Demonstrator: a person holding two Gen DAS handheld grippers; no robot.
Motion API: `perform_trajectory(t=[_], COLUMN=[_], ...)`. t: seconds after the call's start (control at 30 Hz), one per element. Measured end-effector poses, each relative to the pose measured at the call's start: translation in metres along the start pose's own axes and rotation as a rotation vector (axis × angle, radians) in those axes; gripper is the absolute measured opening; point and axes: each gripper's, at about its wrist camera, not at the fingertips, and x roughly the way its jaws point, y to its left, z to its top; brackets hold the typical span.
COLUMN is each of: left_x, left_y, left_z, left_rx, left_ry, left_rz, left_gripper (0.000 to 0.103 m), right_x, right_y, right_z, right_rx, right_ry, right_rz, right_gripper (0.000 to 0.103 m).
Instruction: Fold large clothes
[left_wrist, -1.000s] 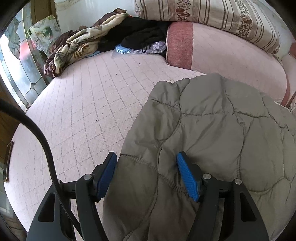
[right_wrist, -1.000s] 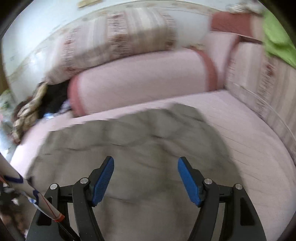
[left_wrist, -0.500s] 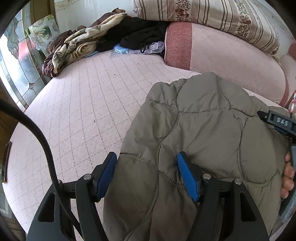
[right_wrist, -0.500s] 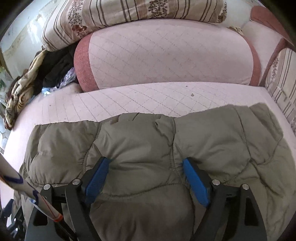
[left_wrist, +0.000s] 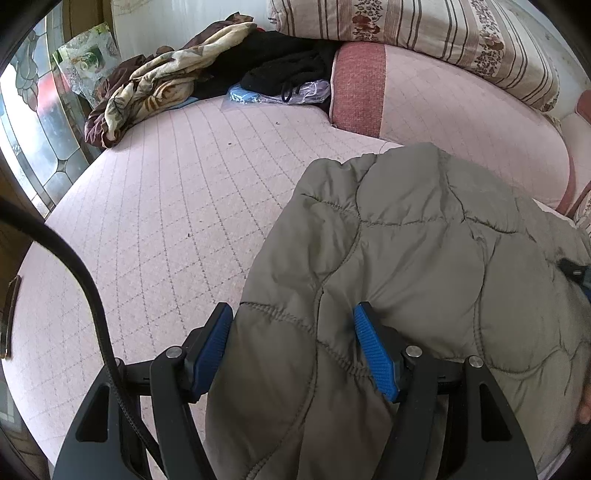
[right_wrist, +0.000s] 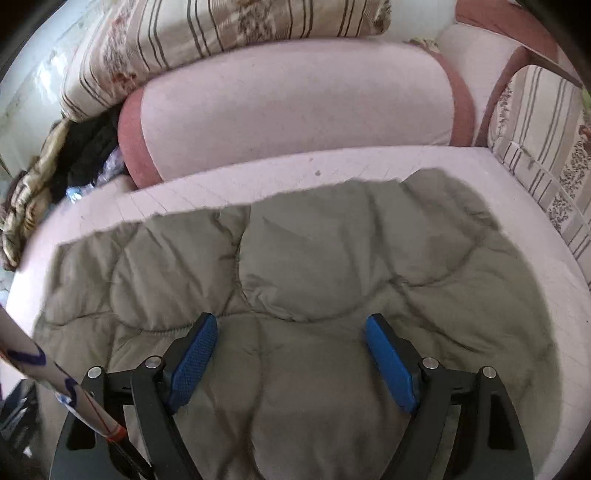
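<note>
An olive-grey quilted puffer jacket (left_wrist: 417, 266) lies spread on the pink quilted bed (left_wrist: 166, 221). It also fills the right wrist view (right_wrist: 314, 266). My left gripper (left_wrist: 291, 347) is open, its blue pads straddling the jacket's left edge. My right gripper (right_wrist: 291, 354) is open, low over the middle of the jacket, with fabric between its pads. The right gripper's body shows at the right edge of the left wrist view (left_wrist: 576, 275).
A pink bolster (right_wrist: 295, 110) and a striped floral pillow (left_wrist: 424, 37) lie at the back. A pile of clothes and a patterned blanket (left_wrist: 166, 85) sits at the back left. A stained-glass window (left_wrist: 33, 122) is at the left. A striped cushion (right_wrist: 546, 147) lines the right side.
The right gripper has moved in over the jacket and settled low on it, then shifted slightly. The left gripper has held still at the jacket's left edge.
</note>
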Motion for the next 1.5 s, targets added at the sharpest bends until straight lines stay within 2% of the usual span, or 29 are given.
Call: perform_trajectory(t=[0.17, 0.23, 0.3, 0.4, 0.53, 0.63, 0.7, 0.77, 0.83, 0.9, 1.0, 1.13, 1.23, 1.4, 1.5], left_x=[0.002, 0.003, 0.003, 0.002, -0.014, -0.035, -0.044, -0.044, -0.031, -0.022, -0.017, -0.04, -0.056, -0.046, -0.039], left_y=[0.004, 0.005, 0.004, 0.002, 0.005, 0.009, 0.01, 0.008, 0.004, 0.005, 0.011, 0.03, 0.035, 0.016, 0.009], left_z=[0.001, 0.001, 0.001, -0.001, -0.006, -0.017, -0.023, -0.029, -0.033, -0.035, -0.031, -0.034, -0.046, -0.067, -0.064], left_rx=[-0.02, -0.027, -0.028, -0.029, -0.037, -0.034, -0.028, -0.013, 0.018, 0.001, -0.023, -0.1, -0.1, 0.046, 0.072], left_ry=[0.015, 0.018, 0.017, 0.015, 0.01, -0.003, -0.012, -0.017, 0.014, 0.037, 0.052, 0.038, 0.016, -0.034, -0.061], left_rz=[-0.025, -0.03, -0.027, -0.028, -0.044, -0.075, -0.081, -0.064, -0.046, -0.055, -0.08, -0.135, -0.14, -0.042, -0.024], left_gripper=[0.069, 0.069, 0.069, 0.07, 0.07, 0.07, 0.069, 0.07, 0.07, 0.076, 0.079, 0.076, 0.076, 0.076, 0.076], right_x=[-0.055, -0.062, -0.055, -0.045, -0.071, -0.09, -0.082, -0.068, -0.058, -0.053, -0.053, -0.055, -0.053, -0.048, -0.047], right_y=[-0.048, -0.07, -0.092, -0.115, -0.119, -0.118, -0.118, -0.124, -0.133, -0.133, -0.134, -0.137, -0.137, -0.139, -0.14], right_z=[-0.039, -0.058, -0.072, -0.089, -0.095, -0.106, -0.109, -0.114, -0.116, -0.113, -0.111, -0.117, -0.12, -0.116, -0.116], right_rx=[0.028, 0.049, 0.073, 0.109, 0.106, 0.078, 0.066, 0.092, 0.138, 0.136, 0.131, 0.124, 0.116, 0.131, 0.131], right_ry=[-0.078, -0.092, -0.059, -0.027, -0.064, -0.127, -0.116, -0.08, -0.088, -0.083, -0.077, -0.096, -0.109, -0.095, -0.086], right_rz=[-0.063, -0.113, -0.155, -0.099, -0.096, -0.159, -0.178, -0.159, -0.144, -0.151, -0.152, -0.143, -0.14, -0.131, -0.121], right_gripper=[0.086, 0.086, 0.086, 0.086, 0.085, 0.085, 0.086, 0.086, 0.088, 0.09, 0.091, 0.092, 0.093, 0.096, 0.097])
